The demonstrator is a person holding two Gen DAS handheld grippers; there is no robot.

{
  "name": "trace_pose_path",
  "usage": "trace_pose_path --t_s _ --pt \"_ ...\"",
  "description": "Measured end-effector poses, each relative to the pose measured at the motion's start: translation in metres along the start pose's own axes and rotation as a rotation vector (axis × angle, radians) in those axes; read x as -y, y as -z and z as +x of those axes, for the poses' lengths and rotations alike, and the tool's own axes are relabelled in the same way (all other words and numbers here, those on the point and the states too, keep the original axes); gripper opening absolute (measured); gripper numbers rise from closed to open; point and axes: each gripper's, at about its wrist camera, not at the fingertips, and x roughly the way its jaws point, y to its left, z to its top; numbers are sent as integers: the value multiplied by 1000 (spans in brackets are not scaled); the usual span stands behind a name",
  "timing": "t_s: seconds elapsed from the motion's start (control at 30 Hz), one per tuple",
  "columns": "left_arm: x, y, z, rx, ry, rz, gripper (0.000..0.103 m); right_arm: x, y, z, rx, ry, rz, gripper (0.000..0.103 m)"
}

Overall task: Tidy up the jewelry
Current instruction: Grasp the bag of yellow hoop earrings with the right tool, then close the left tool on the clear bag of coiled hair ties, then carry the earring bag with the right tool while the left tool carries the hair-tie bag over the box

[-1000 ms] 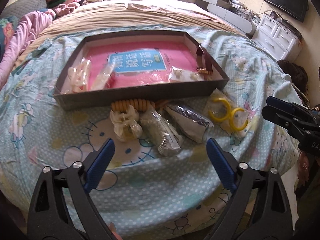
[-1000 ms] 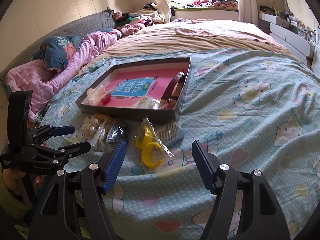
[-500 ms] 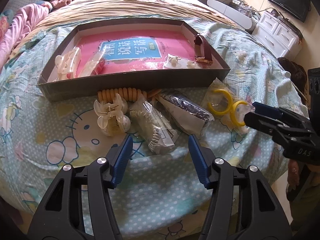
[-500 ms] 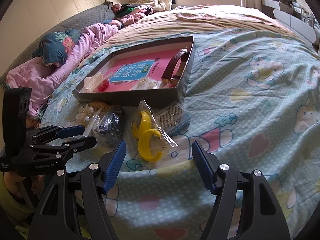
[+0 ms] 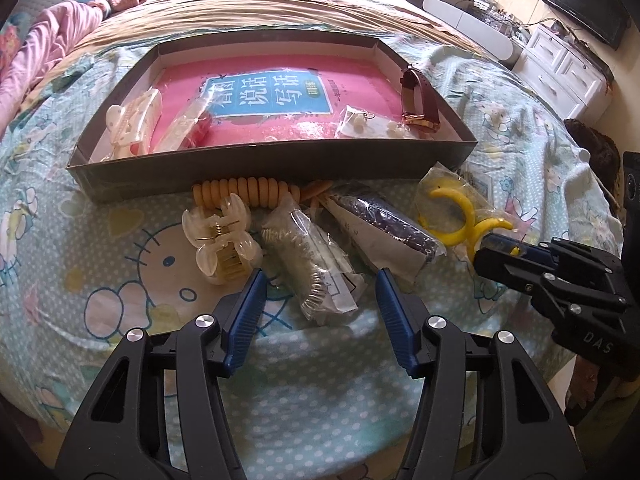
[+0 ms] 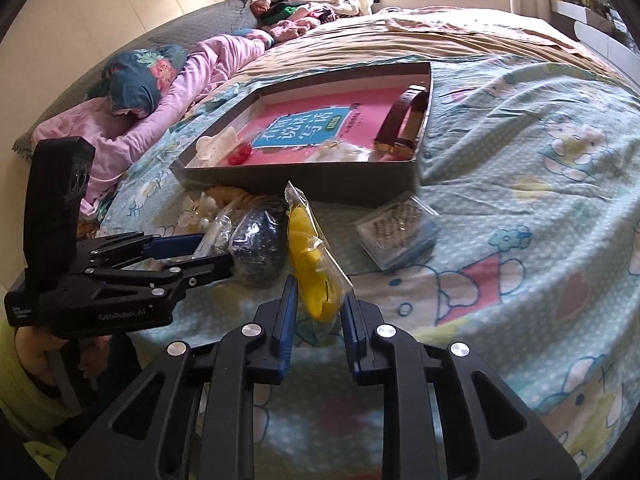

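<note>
A clear bag of yellow hoops (image 6: 310, 256) lies on the bedspread in front of the grey box (image 5: 280, 164). My right gripper (image 6: 318, 308) is closing, and its blue pads pinch the near end of that bag. In the left wrist view the right gripper (image 5: 490, 246) shows with yellow between its tips. My left gripper (image 5: 318, 288) stands half closed around a bagged silver coil (image 5: 304, 264), with a gap showing on both sides. The box holds a brown watch (image 5: 418, 100), a cream hair clip (image 5: 132, 124) and bagged earrings (image 5: 356, 120).
In front of the box lie a clear claw clip (image 5: 220, 244), an orange spiral tie (image 5: 244, 192), a bagged dark beaded piece (image 5: 384, 224) and a bagged comb-like piece (image 6: 396, 228). Pink bedding (image 6: 160, 120) is piled at the left. White drawers (image 5: 560, 68) stand at the right.
My right gripper moved down onto the yellow hoops bag and its jaws narrowed onto it. My left gripper's jaws narrowed from wide to half closed around the silver coil bag.
</note>
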Motion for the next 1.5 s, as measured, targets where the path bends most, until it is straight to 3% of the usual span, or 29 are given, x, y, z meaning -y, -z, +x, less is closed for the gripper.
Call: trace_pose_path --t_s 0.1,0.2,0.43,1.03,1.5 --pt "1 -1 2 0 -2 3 48 -2 -4 5 4 -2 -4 19" --pt "3 -2 4 7 -33 18 31 -6 -8 4 18 -4 -16 17" --pt "2 -2 -3 19 -16 27 22 -6 -14 -14 75 10 -33 16" --pt "-6 -10 -57 137 44 0 17 -19 -24 -39 121 27 -65 16" --pt "-35 -23 -75 202 17 -61 17 -42 -46 -39 148 15 -104 16"
